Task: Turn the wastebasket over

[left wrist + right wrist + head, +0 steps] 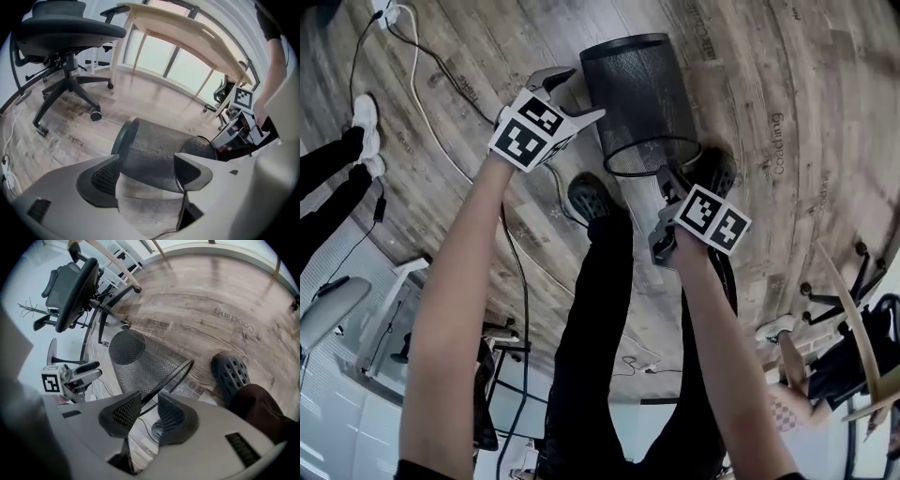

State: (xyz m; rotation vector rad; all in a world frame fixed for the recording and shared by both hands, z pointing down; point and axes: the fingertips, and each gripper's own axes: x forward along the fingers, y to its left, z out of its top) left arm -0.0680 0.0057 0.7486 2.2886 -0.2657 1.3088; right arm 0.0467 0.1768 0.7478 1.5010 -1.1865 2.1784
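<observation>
The black cylindrical wire-mesh wastebasket [637,98] was seen to be made of fine matt metal mesh, bound by a smooth dark rim. The grey-brown plank floor [787,75] was finished as weathered, matt wood, with lettering printed on it. The light grey left gripper [147,161] and right gripper [149,399] were formed of smooth matt plastic, and their dark pads [123,412] were dimpled. The black perforated clog [230,373] looked matt and rubbery. The pale curved desk top [178,21] was finished in smooth wood.
</observation>
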